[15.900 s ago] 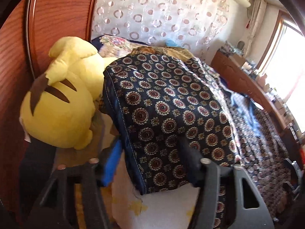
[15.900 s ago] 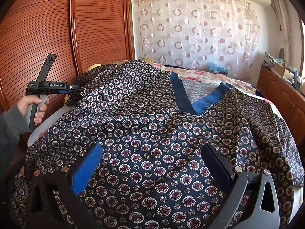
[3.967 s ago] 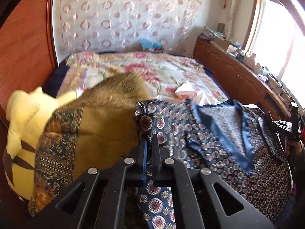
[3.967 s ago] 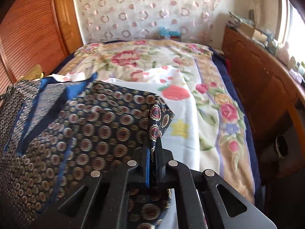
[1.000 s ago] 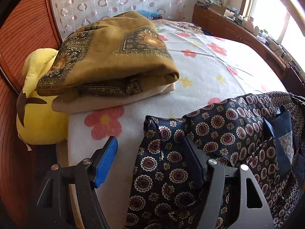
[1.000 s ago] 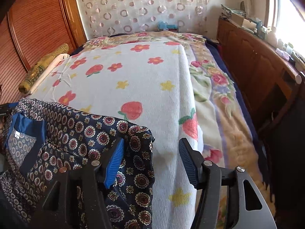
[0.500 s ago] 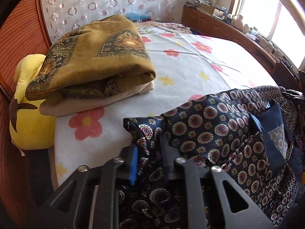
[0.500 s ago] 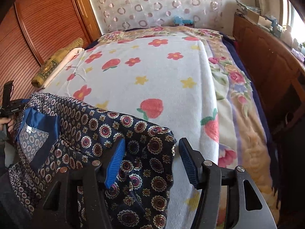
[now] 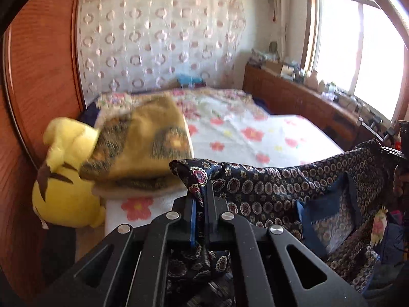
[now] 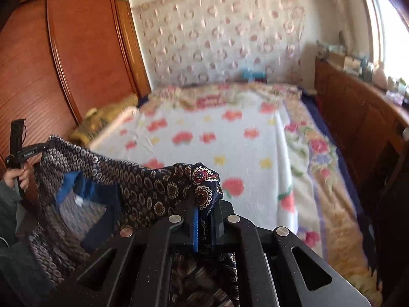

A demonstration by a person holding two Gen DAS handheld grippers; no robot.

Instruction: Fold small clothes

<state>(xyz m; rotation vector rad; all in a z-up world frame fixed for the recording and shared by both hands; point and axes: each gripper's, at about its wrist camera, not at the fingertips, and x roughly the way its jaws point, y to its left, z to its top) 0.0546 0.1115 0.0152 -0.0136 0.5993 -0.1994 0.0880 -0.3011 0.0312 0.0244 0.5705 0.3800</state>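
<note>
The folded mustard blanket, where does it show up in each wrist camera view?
Left wrist: folded mustard blanket left of centre, large, beside the yellow plush toy.
Right wrist: folded mustard blanket small, at mid-left, along the bed's far edge.
Shared landmark: the circle-patterned curtain behind the bed.

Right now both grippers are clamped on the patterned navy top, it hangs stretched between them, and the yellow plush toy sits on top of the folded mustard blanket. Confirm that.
One part is wrong. The yellow plush toy sits beside the folded mustard blanket, against the wooden wardrobe, not on top of it; the left wrist view shows this. The rest holds: left gripper and right gripper are both clamped on the patterned navy top, stretched between them.
</note>
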